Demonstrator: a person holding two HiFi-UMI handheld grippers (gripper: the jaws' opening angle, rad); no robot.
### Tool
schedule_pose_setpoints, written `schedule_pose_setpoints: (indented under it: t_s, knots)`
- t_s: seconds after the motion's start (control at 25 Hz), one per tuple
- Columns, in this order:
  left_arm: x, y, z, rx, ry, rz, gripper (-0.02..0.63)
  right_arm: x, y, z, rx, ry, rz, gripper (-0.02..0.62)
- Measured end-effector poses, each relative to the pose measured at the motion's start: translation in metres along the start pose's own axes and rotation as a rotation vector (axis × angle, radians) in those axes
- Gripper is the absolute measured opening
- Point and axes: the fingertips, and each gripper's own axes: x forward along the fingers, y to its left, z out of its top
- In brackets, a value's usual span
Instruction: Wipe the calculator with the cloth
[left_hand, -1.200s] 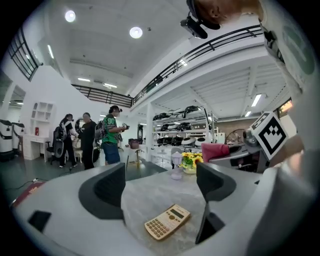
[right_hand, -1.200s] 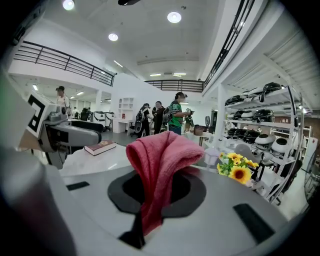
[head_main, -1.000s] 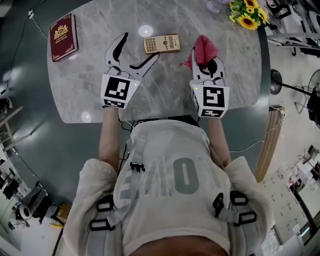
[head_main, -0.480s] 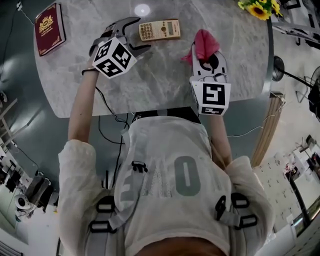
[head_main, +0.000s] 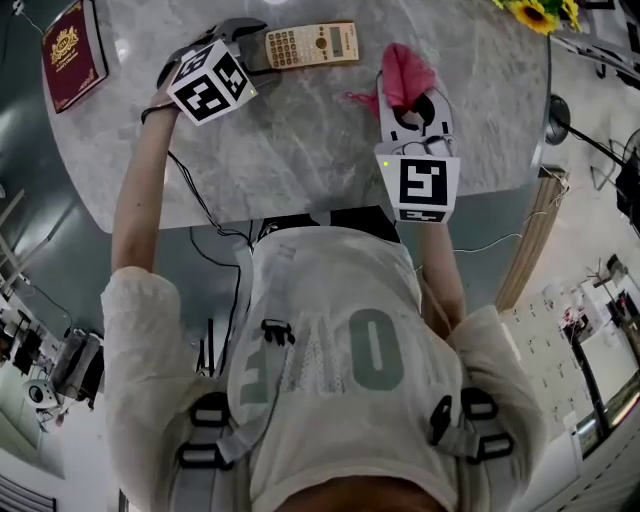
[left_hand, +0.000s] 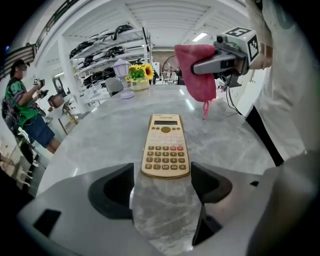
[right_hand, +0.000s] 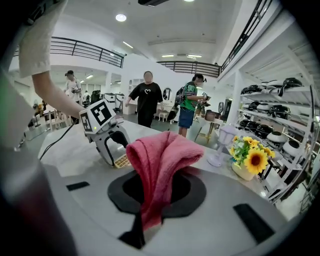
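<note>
the calculator (left_hand: 166, 146) lies flat on the table (head_main: 300, 150), its near end between the left tongs (left_hand: 162, 176), whose jaws stand wide, have just been closing a little, and are not seen to press on it. the pink cloth (right_hand: 160, 155) is clamped, bunched, in the right tongs (right_hand: 157, 187), well apart from the calculator. no wiping is judged to be done: the cloth is yet to be laid on the keys and rubbed across.

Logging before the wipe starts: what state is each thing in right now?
calculator: flat on table, keys up
cloth: bunched, hanging
left gripper: open, jaws just been closing, calculator's near end between them
right gripper: shut on cloth
red book: closed, lying flat
</note>
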Motion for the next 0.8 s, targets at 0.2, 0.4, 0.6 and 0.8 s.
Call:
schedule_pose_setpoints:
  t_s: [0.2,0.4,0.6,0.8]
  knots:
    - [0.009,-0.005,-0.006,0.023,0.038,-0.054,0.337,0.009,0.0,-0.003,0.015,0.007,0.015,0.055]
    - [0.01,-0.004,-0.007,0.02,0.048,-0.074,0.334,0.014,-0.002,-0.002,-0.067,0.011,0.009,0.055]
    - [0.01,-0.005,-0.008,0.021,0.048,-0.079,0.334,0.016,-0.001,-0.002,-0.078,0.012,0.022,0.055]
    - [0.011,-0.005,-0.008,0.028,0.048,-0.069,0.333,0.025,-0.01,0.007,-0.152,0.002,0.052,0.055]
